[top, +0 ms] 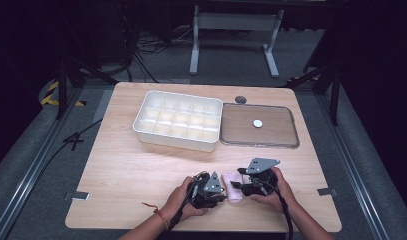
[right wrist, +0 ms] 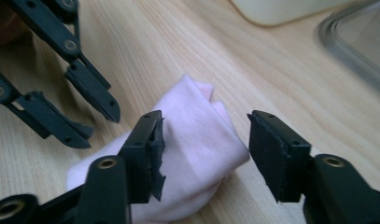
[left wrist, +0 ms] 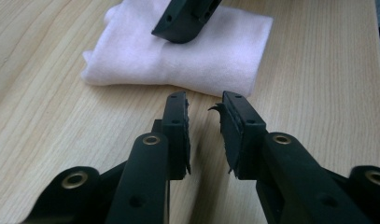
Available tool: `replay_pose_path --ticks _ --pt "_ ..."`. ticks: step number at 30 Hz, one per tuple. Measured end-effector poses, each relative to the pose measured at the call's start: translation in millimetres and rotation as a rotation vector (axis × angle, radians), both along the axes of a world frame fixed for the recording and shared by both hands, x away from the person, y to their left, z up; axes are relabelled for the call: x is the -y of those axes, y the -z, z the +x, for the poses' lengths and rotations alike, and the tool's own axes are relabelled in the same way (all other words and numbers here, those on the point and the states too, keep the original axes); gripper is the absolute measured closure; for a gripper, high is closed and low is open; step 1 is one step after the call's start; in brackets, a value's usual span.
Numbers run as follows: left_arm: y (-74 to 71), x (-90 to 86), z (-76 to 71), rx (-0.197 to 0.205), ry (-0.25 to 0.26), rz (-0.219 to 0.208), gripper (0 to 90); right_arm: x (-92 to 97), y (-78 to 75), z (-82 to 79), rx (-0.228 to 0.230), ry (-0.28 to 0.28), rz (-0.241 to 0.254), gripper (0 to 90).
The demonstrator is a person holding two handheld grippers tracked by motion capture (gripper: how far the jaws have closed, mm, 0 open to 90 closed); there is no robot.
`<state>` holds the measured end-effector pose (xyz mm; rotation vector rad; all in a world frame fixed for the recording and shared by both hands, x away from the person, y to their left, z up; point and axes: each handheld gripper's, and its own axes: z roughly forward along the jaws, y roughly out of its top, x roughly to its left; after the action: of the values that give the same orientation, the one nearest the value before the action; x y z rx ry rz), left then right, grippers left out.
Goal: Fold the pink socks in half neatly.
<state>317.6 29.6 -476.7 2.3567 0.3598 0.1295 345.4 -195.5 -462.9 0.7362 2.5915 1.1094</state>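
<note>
A folded pale pink cloth (top: 233,186) lies on the wooden table near its front edge, between my two grippers. My left gripper (top: 224,192) sits just left of it. In the left gripper view its jaws (left wrist: 204,100) stand a little apart with nothing between them, just short of the cloth (left wrist: 197,60). My right gripper (top: 237,179) reaches in from the right. Its jaws (right wrist: 204,119) stand wide, astride one end of the cloth (right wrist: 197,135), and the right pad is clear of the fabric. The left gripper (right wrist: 99,127) shows beyond the cloth.
A white box with several compartments (top: 141,131) stands at the back of the table. Beside it on the right lies a clear flat lid (top: 286,135) with a white disc (top: 258,123) on it. A small grey round thing (top: 240,99) sits behind the lid.
</note>
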Motion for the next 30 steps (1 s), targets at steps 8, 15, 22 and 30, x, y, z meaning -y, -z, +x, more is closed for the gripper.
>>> replay_pose_path --ticks 8,15,22,30 --pt "-16.6 -29.5 4.8 0.028 -0.036 0.011 56.1 5.7 11.2 14.9 -0.158 0.002 0.084 41.8" --pt "-18.0 -83.3 8.1 -0.006 -0.151 0.022 34.9 4.1 11.5 19.7 -0.246 -0.037 0.107 55.9" --pt "-8.3 -126.5 4.4 -0.020 -0.235 0.028 25.0 3.0 10.7 20.4 -0.278 -0.059 0.116 64.9" --pt "2.3 -139.7 6.9 -0.010 -0.296 0.028 19.6 2.1 8.4 15.7 -0.231 -0.072 0.104 69.7"
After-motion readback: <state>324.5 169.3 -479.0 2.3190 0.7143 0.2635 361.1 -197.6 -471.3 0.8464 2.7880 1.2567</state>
